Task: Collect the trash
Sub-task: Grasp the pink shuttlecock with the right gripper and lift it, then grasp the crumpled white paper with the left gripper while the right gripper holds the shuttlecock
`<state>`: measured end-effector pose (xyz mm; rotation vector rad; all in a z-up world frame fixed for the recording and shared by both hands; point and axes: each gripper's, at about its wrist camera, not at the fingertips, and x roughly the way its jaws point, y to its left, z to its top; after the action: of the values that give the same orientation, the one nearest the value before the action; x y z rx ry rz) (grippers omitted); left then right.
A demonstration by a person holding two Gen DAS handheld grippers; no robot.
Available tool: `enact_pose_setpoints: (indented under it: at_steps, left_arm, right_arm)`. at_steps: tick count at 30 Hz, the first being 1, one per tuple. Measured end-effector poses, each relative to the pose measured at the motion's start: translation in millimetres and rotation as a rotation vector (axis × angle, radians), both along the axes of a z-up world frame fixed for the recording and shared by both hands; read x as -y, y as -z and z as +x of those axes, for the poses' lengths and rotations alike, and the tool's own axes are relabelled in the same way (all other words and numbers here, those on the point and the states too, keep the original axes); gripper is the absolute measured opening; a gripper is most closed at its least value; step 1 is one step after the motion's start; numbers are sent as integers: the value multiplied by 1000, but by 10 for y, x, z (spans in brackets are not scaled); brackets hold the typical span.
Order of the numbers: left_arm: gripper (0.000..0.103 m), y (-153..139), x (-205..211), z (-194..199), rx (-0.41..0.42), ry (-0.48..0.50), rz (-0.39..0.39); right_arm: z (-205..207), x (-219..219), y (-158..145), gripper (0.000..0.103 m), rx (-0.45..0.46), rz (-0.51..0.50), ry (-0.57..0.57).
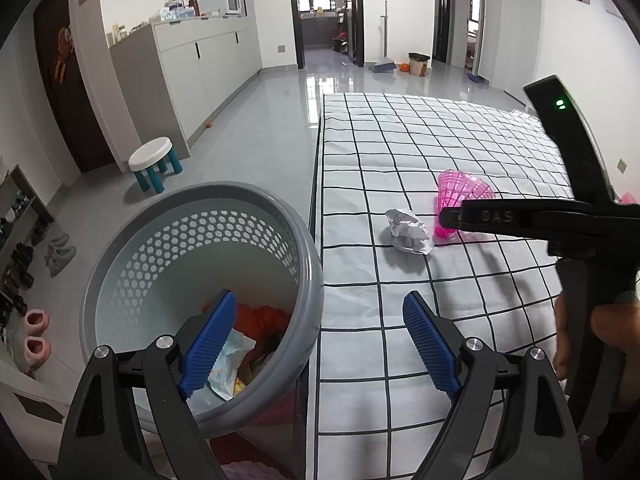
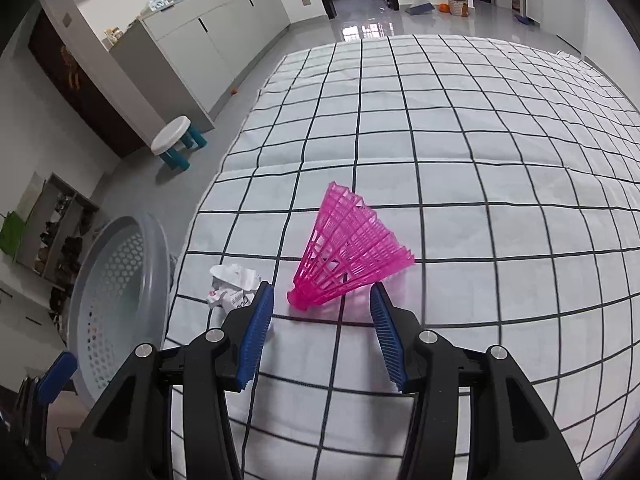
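Right wrist view — right tool (image 2: 322, 308) spread, empty; pink shuttlecock (image 2: 348, 252) just beyond tips.

Left gripper (image 1: 316, 344): jaws spread wide, nothing between the blue ribbed pads (image 1: 210, 344); black finger arms angled downward and forward. Right gripper (image 2: 320, 334): jaws partly apart, pads (image 2: 256, 336) gripping nothing, tips pointing steeply downward. In the left wrist view the right gripper's black body reaches in from the right side, a green indicator lamp lit on its upper part, and the person's right hand (image 1: 596, 332) is wrapped around its handle at the near right edge.
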<state>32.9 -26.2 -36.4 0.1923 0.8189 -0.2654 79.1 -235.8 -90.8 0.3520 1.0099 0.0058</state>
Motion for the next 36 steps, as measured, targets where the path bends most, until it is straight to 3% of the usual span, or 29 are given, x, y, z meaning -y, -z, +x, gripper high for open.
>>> enact_pose_setpoints:
  at_steps: [11, 16, 18, 32, 36]
  left_arm:
    - [87, 36, -82, 13, -30, 0, -3]
    - [87, 56, -101, 24, -36, -14, 3]
    - [87, 66, -99, 29, -35, -21, 11]
    - [87, 160, 51, 155, -46, -50, 57]
    - [88, 156, 181, 224, -46, -43, 56]
  right_arm:
    - [202, -54, 73, 48, -6, -55, 20]
    - [197, -97, 67, 33, -9, -48, -5]
    - [186, -106, 53, 33, -6, -41, -13]
    - [-40, 322, -298, 33, 64, 59, 52]
    - [-67, 425, -365, 33, 87, 12, 80]
